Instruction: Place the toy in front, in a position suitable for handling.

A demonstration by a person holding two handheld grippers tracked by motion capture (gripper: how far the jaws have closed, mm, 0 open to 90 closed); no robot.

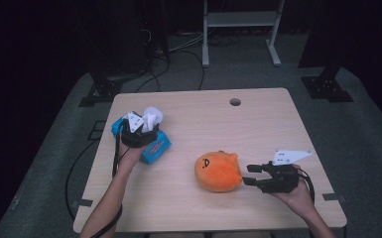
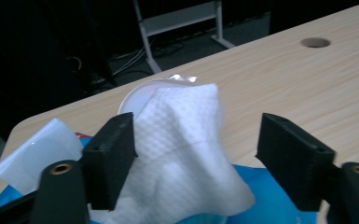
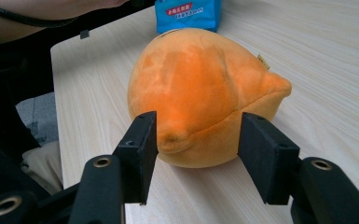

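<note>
Left tool jaws apart astride the tissue rising from the blue pack; right tool apart, plush toy dead ahead.

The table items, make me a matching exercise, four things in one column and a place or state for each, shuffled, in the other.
1. white tissue
2. orange plush toy
3. blue tissue pack
4. round hole

a. in the tabletop's far edge
b. sticking up between the left gripper jaws
c. under the tissue, table's left side
d. just ahead of the open right gripper

Pairs: 1-b, 2-d, 3-c, 4-a
</note>
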